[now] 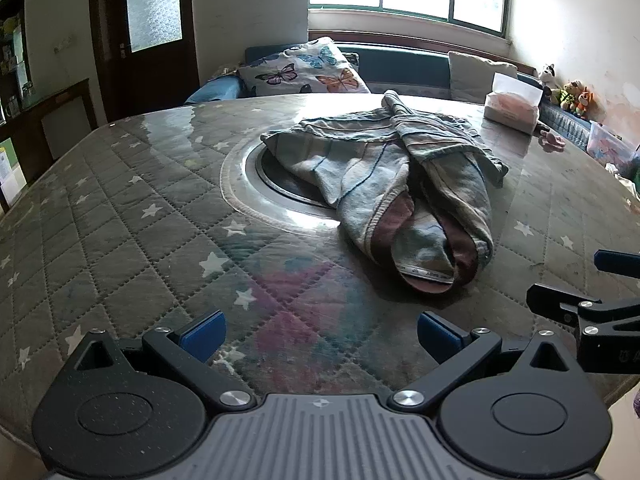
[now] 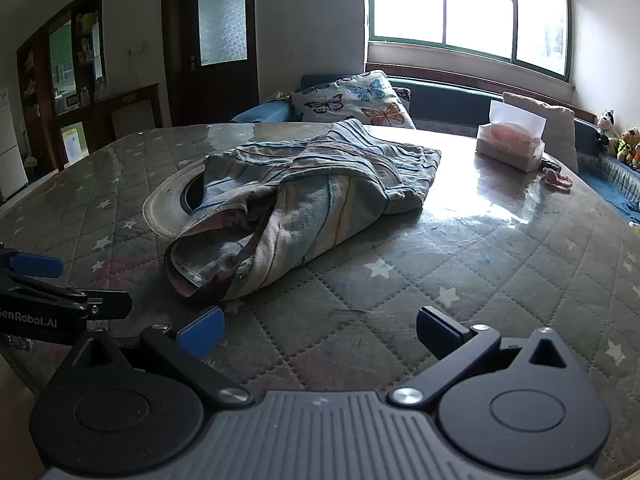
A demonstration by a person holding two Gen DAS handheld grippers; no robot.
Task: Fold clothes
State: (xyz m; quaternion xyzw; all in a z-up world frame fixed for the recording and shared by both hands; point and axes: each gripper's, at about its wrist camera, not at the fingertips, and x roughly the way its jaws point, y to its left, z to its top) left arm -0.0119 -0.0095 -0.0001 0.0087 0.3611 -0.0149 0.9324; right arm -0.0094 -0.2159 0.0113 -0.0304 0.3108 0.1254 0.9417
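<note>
A crumpled pale blue striped garment (image 1: 400, 176) with a brown waistband lies on the quilted star-patterned table (image 1: 132, 216), partly over a round metal inset (image 1: 272, 176). It also shows in the right wrist view (image 2: 304, 204). My left gripper (image 1: 320, 336) is open and empty, near the table's front edge, short of the waistband. My right gripper (image 2: 318, 332) is open and empty, in front of and to the right of the garment. The right gripper also shows at the right edge of the left wrist view (image 1: 592, 288). The left gripper shows at the left edge of the right wrist view (image 2: 52, 284).
A tissue box (image 1: 512, 108) stands at the table's far right, also in the right wrist view (image 2: 512, 144). A small pink object (image 2: 558, 179) lies beside it. Behind the table are a bench with a butterfly cushion (image 1: 308, 68), stuffed toys (image 1: 568, 92) and a window.
</note>
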